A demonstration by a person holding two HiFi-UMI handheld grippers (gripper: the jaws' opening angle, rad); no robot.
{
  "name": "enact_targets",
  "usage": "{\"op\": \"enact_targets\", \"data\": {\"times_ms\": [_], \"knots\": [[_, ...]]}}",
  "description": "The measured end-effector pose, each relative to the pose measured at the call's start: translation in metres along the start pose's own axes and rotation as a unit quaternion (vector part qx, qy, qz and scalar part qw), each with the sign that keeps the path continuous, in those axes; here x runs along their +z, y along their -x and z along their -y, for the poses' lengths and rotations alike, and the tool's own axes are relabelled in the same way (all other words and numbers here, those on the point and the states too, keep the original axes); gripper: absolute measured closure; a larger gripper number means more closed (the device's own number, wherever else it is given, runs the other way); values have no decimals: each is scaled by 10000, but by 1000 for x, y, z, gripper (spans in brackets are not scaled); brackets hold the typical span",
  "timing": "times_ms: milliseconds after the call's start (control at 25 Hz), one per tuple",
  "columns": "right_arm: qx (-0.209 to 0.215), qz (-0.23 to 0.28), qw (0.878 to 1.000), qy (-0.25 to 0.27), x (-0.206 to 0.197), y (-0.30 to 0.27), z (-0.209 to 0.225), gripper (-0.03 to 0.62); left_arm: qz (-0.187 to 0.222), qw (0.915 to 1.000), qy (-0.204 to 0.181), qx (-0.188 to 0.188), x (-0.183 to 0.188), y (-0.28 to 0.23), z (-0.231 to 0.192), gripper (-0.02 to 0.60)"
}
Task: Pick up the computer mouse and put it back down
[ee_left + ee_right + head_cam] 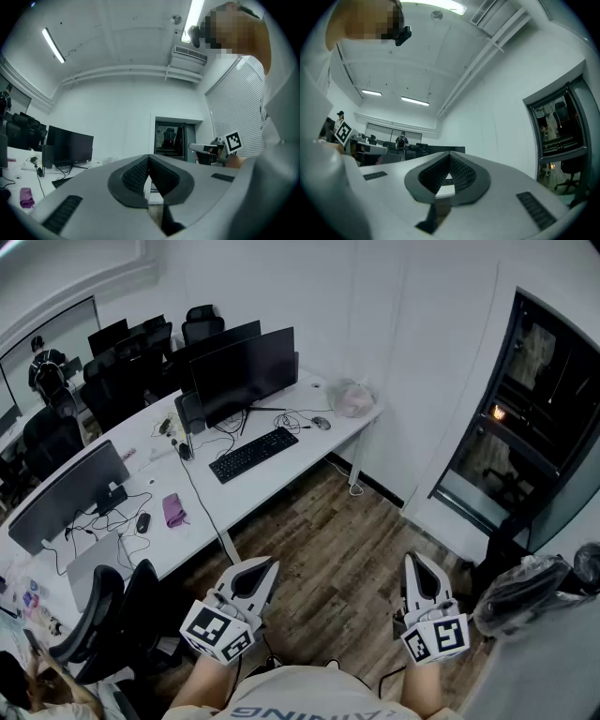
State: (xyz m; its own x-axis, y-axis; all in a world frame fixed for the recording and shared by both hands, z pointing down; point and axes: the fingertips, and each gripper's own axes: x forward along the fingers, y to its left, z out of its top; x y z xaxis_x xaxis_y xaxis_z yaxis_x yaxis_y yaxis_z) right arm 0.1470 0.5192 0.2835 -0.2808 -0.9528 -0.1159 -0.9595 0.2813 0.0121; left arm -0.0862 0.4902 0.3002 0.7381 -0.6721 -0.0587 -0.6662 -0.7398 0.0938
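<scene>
A grey computer mouse (322, 423) lies on the long white desk (281, 482), right of a black keyboard (253, 454). A second, dark mouse (142, 522) rests further left by a purple cloth (173, 511). My left gripper (265, 569) and right gripper (414, 564) hang close to my body over the wooden floor, well short of the desk. Both are shut with nothing between the jaws. In the left gripper view the left gripper (149, 159) points level toward a dark doorway. In the right gripper view the right gripper (450, 157) aims slightly upward at a white wall.
Two black monitors (242, 371) stand behind the keyboard and another monitor (66, 493) further left. An office chair (112, 615) sits at the lower left. A plastic bag (352, 397) lies at the desk's far end. A glass door (530, 427) is at right.
</scene>
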Motion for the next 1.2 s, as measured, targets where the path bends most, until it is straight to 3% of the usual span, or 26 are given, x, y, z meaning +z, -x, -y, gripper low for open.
{"op": "enact_targets", "data": {"times_ms": [760, 1200], "knots": [[142, 39, 9999, -65, 0, -13, 4, 574, 85, 9999, 23, 63, -2, -7, -2, 574], [82, -253, 9996, -124, -22, -32, -28, 574, -92, 9998, -146, -14, -10, 12, -27, 574]]}}
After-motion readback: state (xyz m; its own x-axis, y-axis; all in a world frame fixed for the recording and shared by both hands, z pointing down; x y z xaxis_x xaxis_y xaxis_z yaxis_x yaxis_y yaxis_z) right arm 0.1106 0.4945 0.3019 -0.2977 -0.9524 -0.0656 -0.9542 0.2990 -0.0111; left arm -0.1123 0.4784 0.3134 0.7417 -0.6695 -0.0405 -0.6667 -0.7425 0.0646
